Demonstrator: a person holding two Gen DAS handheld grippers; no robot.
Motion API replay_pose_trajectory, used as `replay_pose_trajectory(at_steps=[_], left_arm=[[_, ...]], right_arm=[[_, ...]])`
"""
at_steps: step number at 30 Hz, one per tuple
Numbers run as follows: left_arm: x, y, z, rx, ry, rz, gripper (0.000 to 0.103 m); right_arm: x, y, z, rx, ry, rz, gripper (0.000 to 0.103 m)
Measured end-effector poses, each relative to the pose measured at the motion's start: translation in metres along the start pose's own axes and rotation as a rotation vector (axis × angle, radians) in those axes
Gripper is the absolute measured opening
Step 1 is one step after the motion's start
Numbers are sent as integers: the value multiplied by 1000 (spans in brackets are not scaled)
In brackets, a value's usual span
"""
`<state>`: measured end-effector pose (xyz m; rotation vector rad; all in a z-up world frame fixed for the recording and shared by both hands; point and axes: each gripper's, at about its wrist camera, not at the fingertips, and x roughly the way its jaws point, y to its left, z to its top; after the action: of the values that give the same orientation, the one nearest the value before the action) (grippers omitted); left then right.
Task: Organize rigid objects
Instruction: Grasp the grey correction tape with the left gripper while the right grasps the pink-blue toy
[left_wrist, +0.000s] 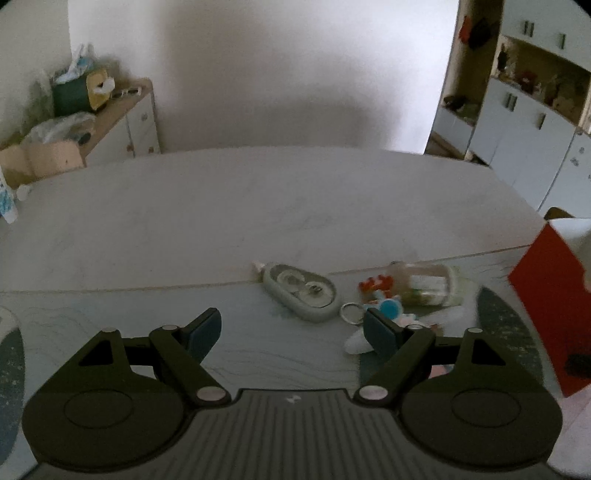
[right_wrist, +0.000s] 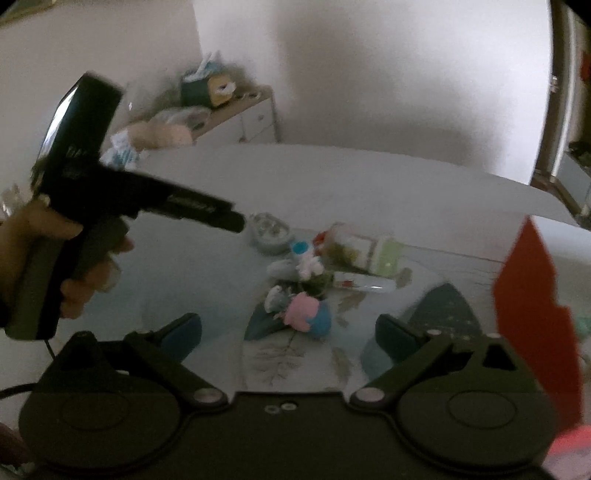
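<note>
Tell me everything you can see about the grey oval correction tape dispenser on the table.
The correction tape dispenser is a flat, grey-green oval body, plastic by its look, with a clear window showing two round reels inside. A small pale tip sticks out at its far left end. It lies flat on the table, partly on the pale patterned mat, untouched by any gripper. A metal key ring lies close to its near right end.

wrist views angled down, shared clutter (left_wrist: 388, 299)
</note>
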<state>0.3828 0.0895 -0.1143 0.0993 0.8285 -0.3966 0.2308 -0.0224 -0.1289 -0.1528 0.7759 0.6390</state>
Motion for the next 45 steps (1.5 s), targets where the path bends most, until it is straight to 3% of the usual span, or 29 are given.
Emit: replay_pose_trajectory(at_steps=[17, 29, 41, 45], left_arm=[[85, 2, 32, -107, 113, 72, 84], [112, -5, 37, -155, 149, 100, 84], [111, -13, 22, -33, 118, 115, 85], [109, -9, 18, -34, 113, 116, 85]], right_arm=[[67, -10, 7, -112, 104, 15, 91], [89, -12, 9, -147, 133, 30, 84], [85, -1, -4, -174, 120, 35, 66], [78, 4, -10, -169, 105, 23, 55]])
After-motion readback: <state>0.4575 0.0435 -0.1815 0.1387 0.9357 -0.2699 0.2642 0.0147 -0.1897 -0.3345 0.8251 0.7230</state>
